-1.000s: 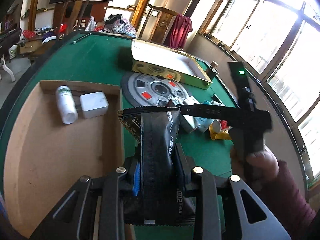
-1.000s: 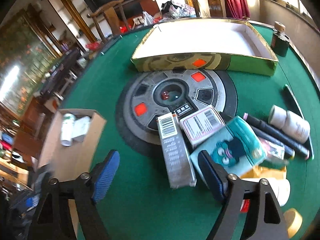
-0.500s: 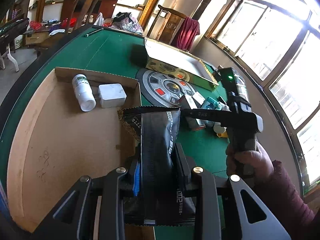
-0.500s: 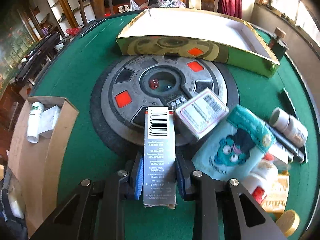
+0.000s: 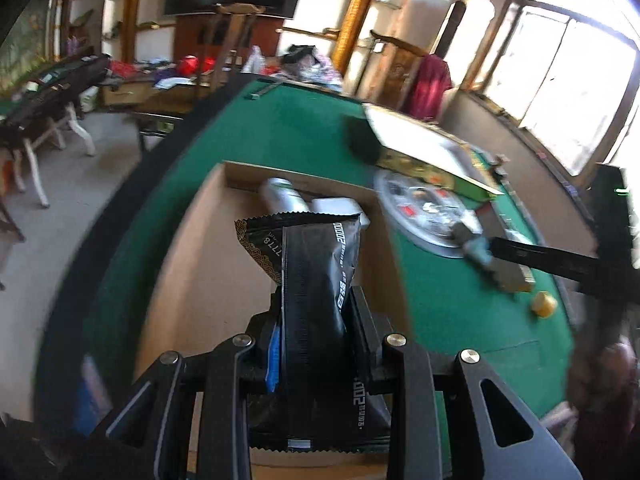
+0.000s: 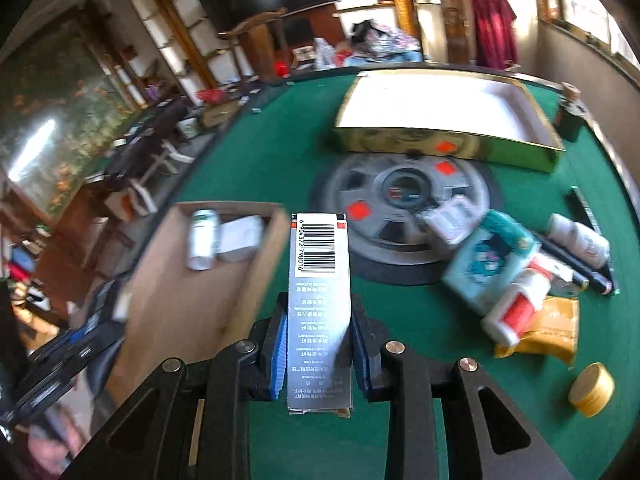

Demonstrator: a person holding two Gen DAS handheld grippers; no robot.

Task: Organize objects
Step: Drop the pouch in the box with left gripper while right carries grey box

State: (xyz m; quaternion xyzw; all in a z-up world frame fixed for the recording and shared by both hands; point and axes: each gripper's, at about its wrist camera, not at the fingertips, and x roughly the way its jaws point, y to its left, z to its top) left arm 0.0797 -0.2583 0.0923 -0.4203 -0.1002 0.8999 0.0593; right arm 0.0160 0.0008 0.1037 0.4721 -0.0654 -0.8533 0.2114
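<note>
Gripping a black foil packet (image 5: 316,280) between the blue-padded jaws of the left gripper (image 5: 316,344), clenched on its middle, with the packet standing upright above the open cardboard box (image 5: 192,248); printing in white partly readable on the wrapper: "7778" near the serrated top edge and "2002" lower down, the remaining characters too small to make out. Clamping a slim grey carton (image 6: 319,304) in the jaws of the right gripper (image 6: 319,344), pads pressing both long sides, carton lifted clear of the green surface (image 6: 420,320); showing a barcode at the far end with digits reading roughly "6 904372 790016", and lines of small upside-down text below it, among them "water-resistant" and "impact-resistant". Lying inside the box, against its far wall, a white bottle (image 6: 202,240) just beside a small white box (image 6: 240,238). Resting farther out on the surface, a round grey disc (image 6: 404,200) with red squares, and behind it a gold tray (image 6: 440,146) with a white inside. Crowding the right of the disc, a teal pouch (image 6: 492,256) with a cartoon face, a white and red tube (image 6: 516,308), a yellow packet (image 6: 556,332), a white jar (image 6: 580,240), and a small yellow cap (image 6: 591,389) lying apart near the edge.
</note>
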